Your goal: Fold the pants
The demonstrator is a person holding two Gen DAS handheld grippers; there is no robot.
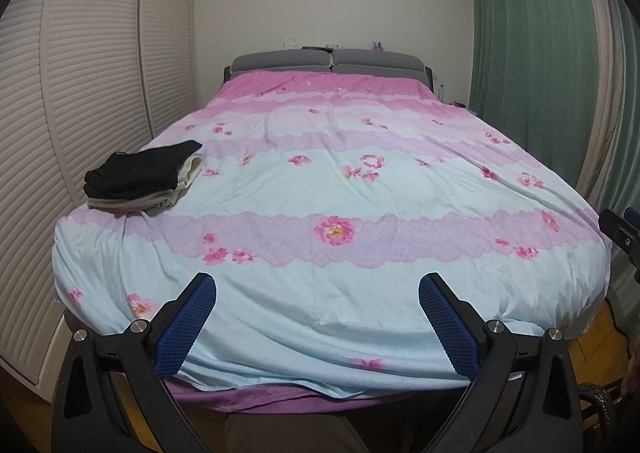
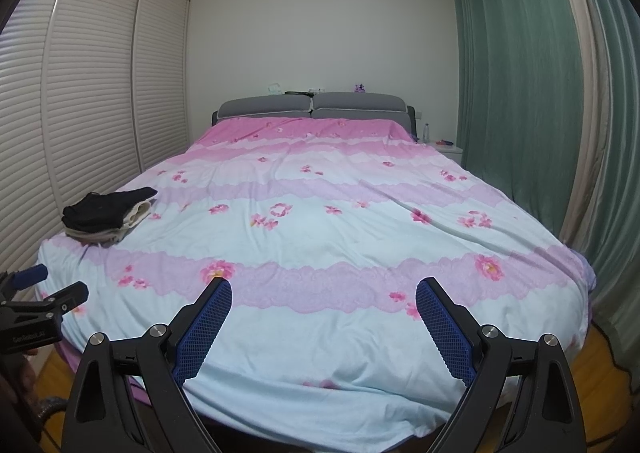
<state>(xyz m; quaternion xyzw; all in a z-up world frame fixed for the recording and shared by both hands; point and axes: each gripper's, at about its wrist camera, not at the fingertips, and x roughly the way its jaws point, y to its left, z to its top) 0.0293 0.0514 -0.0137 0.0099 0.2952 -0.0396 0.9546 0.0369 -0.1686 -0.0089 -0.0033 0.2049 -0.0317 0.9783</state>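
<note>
Pants (image 1: 142,173) sit stacked at my 10 o'clock on bed (image 1: 400,293), long axis toward 1. Left gripper (image 1: 317,289) nearer; right gripper (image 2: 324,293) too: both spread, holding nothing.

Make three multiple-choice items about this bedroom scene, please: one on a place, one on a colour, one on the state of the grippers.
1. Where does the folded clothes stack lie on the bed?
A. near left edge
B. centre
C. by the headboard

2. What colour is the top garment?
A. white
B. black
C. green

3. How do the left gripper and right gripper stand?
A. both shut
B. one shut
C. both open

Key: 1 A, it sits beside the wardrobe side; 2 B, dark cloth over beige; 3 C, blue pads apart, nothing between.
</note>
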